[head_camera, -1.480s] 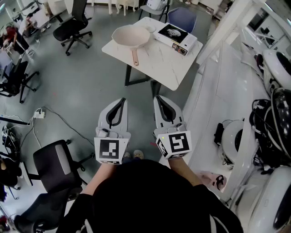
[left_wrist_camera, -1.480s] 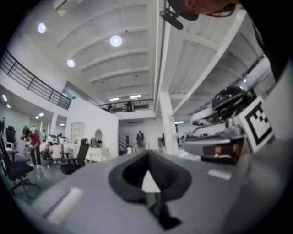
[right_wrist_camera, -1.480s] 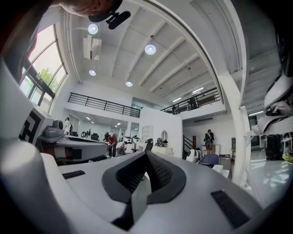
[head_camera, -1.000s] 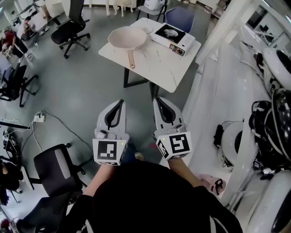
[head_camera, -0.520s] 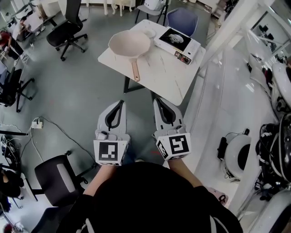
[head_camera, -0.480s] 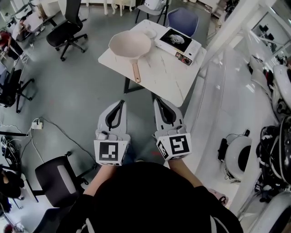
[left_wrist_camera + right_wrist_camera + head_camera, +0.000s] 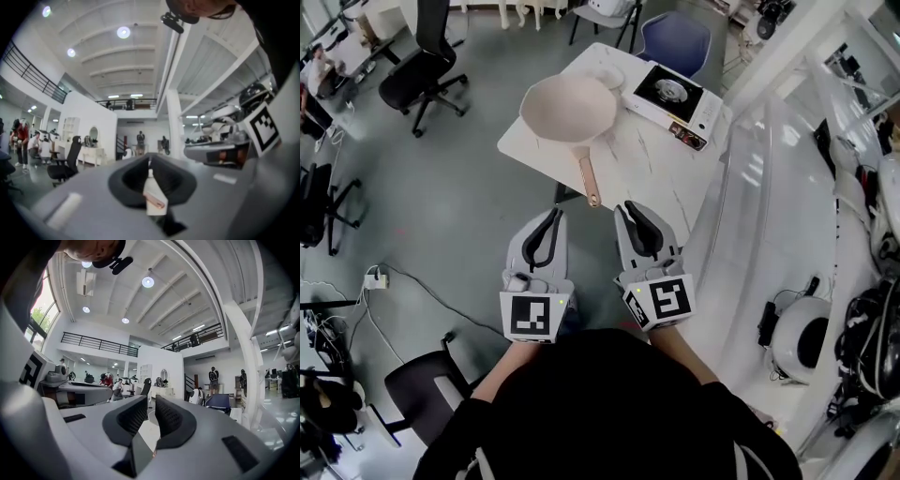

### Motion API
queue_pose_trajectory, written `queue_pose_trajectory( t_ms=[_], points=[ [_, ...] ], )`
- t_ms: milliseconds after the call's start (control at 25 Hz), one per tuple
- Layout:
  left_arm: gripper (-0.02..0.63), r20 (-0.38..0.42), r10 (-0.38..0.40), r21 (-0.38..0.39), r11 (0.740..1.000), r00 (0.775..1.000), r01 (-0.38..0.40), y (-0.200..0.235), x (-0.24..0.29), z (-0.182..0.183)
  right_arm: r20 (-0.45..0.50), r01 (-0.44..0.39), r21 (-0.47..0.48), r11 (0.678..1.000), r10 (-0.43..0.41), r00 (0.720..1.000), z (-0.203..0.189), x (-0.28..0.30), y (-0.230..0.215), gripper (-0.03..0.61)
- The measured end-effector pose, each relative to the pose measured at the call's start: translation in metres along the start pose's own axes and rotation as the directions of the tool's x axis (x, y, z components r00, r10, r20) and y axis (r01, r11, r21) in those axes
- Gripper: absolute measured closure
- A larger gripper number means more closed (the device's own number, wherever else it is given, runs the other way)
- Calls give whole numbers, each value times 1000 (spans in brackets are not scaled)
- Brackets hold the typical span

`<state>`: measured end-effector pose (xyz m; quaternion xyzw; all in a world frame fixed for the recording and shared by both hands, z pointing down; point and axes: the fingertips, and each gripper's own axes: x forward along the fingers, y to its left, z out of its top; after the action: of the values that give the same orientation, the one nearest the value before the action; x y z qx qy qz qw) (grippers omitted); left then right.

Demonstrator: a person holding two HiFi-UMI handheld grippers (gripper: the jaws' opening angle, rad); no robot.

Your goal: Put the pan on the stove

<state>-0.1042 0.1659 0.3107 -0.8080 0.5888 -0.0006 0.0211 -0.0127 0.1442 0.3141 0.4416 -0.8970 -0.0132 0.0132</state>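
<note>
Two tongs, both pressed together, nothing pinched. Left tongs [image 7: 551, 216] and right tongs [image 7: 628, 208] sit side by side, low centre in my head view, tips pointing up-frame toward the surface [image 7: 652, 173]. In the left gripper view I see the left tongs [image 7: 149, 159] closed tip to tip, empty. In the right gripper view the right tongs [image 7: 151, 401] are closed too, just a thin slit between the ribbed pads, nothing in it. Left marker cube [image 7: 534, 316] and right marker cube [image 7: 661, 300] sit at the back ends, against the person's black top.

Pan [image 7: 570, 108]: beige, round, mouth up, resting on the left part of the white marbled surface. Its copper-pink handle [image 7: 588, 178] runs toward me, and its end sits at the near edge of the surface. That end is up-frame of the gap between the two tongs. Neither touches it.

Stove [image 7: 675, 94]: flat white portable unit with a dark top, on the same surface. It is just beside the pan on the right, not under it. Pan is not on the stove.

Blue chair [image 7: 675, 42] stands behind the surface. Black office chair [image 7: 417, 66] is off left on the grey floor [image 7: 441, 216].
</note>
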Motion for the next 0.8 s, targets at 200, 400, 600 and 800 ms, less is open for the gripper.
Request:
queue_pose_trajectory(
  t_ms=[200, 400, 600, 800],
  points=[
    [585, -29, -51, -30, 998, 998, 50, 18, 25, -12, -29, 23, 26, 999, -22, 999, -12, 29, -5, 552],
    [544, -75, -124, -68, 991, 989, 119, 27, 46, -31, -72, 27, 47, 999, -23, 997, -25, 47, -11, 479],
    [468, -103, -191, -148, 974, 976, 175, 34, 70, -48, -102, 20, 60, 998, -14, 995, -36, 64, -20, 444],
    [443, -124, -220, -188, 962, 968, 195, 42, 100, -65, -125, -2, 70, 998, 11, 992, -49, 85, -37, 417]
  ],
)
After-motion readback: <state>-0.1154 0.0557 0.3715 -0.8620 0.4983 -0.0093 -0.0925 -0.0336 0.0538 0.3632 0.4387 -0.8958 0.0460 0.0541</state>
